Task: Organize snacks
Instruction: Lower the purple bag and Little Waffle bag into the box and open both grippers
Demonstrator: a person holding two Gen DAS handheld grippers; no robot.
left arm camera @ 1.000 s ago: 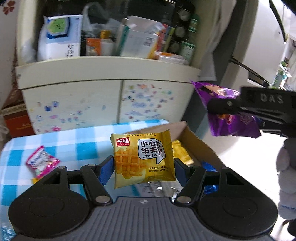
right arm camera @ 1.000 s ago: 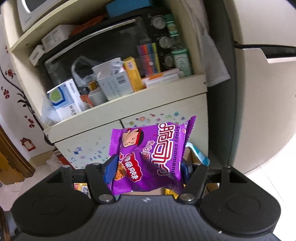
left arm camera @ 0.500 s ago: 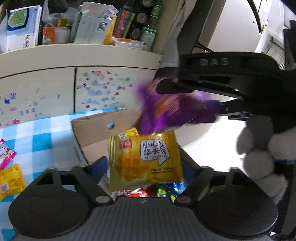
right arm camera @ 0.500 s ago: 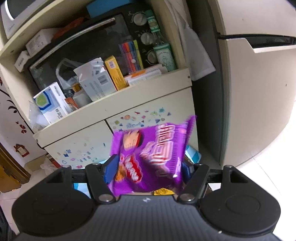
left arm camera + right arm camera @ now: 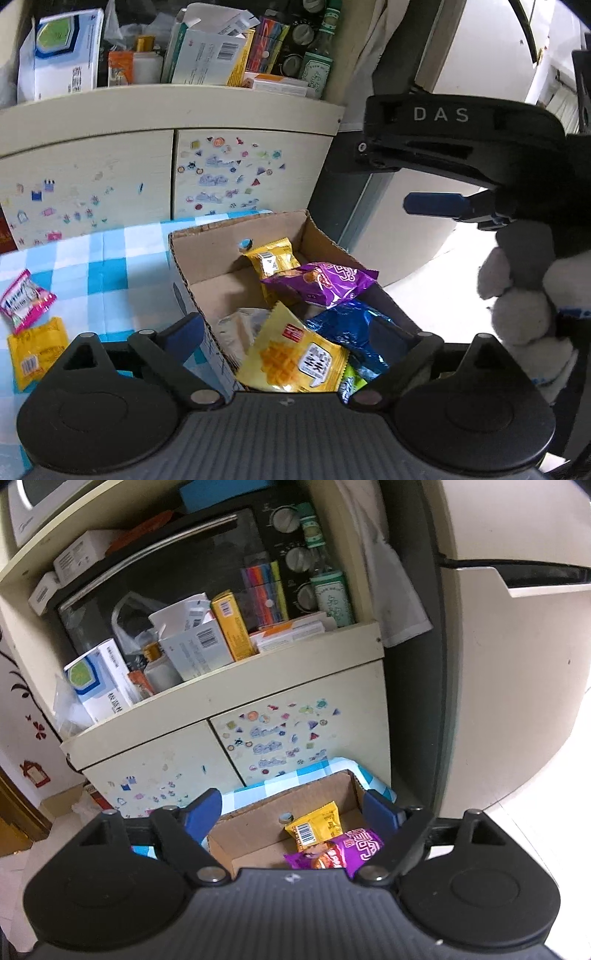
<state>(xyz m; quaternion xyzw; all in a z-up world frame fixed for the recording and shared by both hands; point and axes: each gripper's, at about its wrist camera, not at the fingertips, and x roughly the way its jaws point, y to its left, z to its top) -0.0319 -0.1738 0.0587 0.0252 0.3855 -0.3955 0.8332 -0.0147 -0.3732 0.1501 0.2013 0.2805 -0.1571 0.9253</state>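
- The open brown cardboard box (image 5: 236, 258) sits on the blue-and-white checked surface (image 5: 92, 266), at its far right corner, and holds the snack packets.
- Inside it, a yellow waffle packet with a white speech-bubble label (image 5: 291, 354) lies nearest the left claw (image 5: 299, 339), overlapping a shiny blue foil packet (image 5: 351, 328).
- A purple crisps packet with red print (image 5: 321, 282) rests on top of the pile, partly over a yellow packet showing a barcode (image 5: 271, 256) that leans toward the box's far wall.
- From the right wrist view, the purple crisps packet (image 5: 332, 853) and the barcode packet (image 5: 314, 827) lie below the right claw (image 5: 291, 812).
- Both claws are spread apart and hold nothing; the left claw hangs over the box's near edge, the right claw (image 5: 432, 203) hovers above the box's right side.
- Outside the box, a pink-and-white sweet packet (image 5: 24, 301) and a small yellow packet (image 5: 35, 350) lie on the surface to the left, just beside each other.
- Behind the surface stands a cream cupboard with small stickers on its doors (image 5: 229, 177); its shelf carries boxes and a green bottle (image 5: 317, 66).
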